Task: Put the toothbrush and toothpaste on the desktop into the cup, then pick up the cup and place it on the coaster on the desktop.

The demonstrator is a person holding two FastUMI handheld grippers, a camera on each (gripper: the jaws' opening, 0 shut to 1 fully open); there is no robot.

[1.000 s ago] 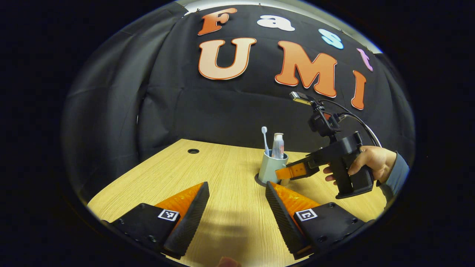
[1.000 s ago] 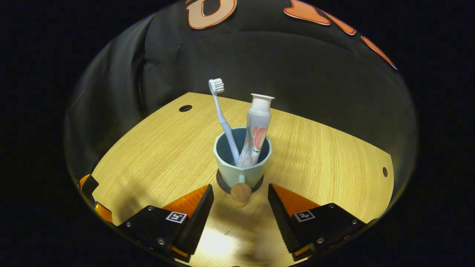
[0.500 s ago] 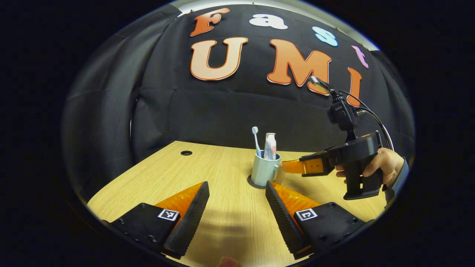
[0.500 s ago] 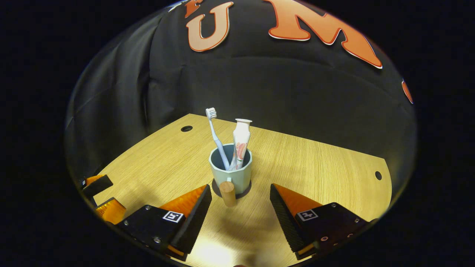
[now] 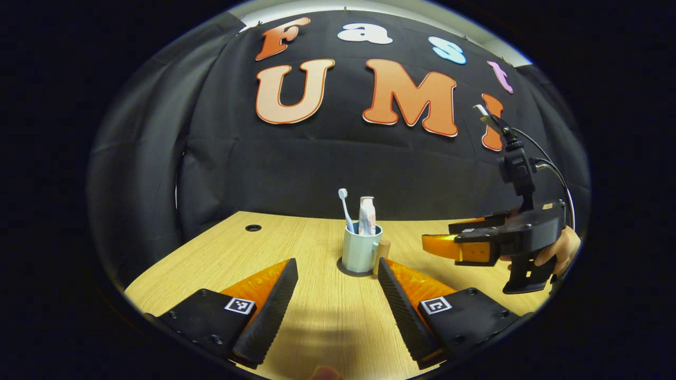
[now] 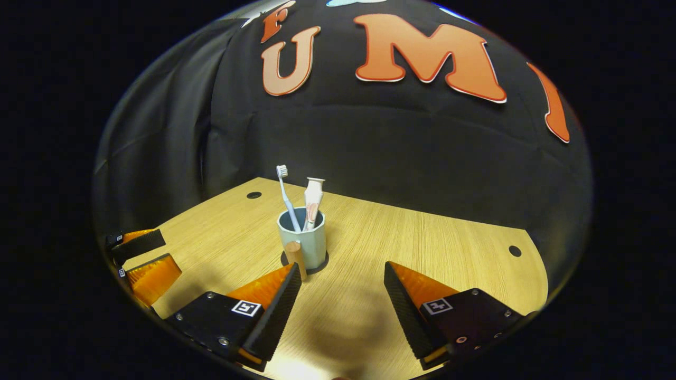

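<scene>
Standing upright on the dark round coaster (image 6: 305, 262), the pale blue cup (image 6: 303, 238) carries both the toothbrush (image 6: 288, 198) and the toothpaste tube (image 6: 312, 196), so by the look of things your task is finished. The toothbrush leans bristles-up against the cup's left inner wall and the tube stands cap-up beside it; both rest on the rim because they are taller than the cup, and that lean is what keeps them from tipping out. The cup's wooden handle (image 6: 294, 253) points toward your right gripper (image 6: 342, 289), which suits a grasp from that side. That gripper's 2 fingers are spread wide with nothing between them, and the cup sits ahead of and a little left of the gap, apart from both pads. In the left gripper view, your left gripper (image 5: 336, 287) is likewise spread wide and empty over the wooden desktop (image 5: 274, 248), with the cup (image 5: 361, 249) beyond the finger gap on the coaster (image 5: 353, 273). Your right gripper (image 5: 441, 245) appears there held level off to the cup's right, clear of it, with your hand (image 5: 557, 252) on its grip. Neither gripper touches anything, so you can judge the cup stable by itself.
</scene>
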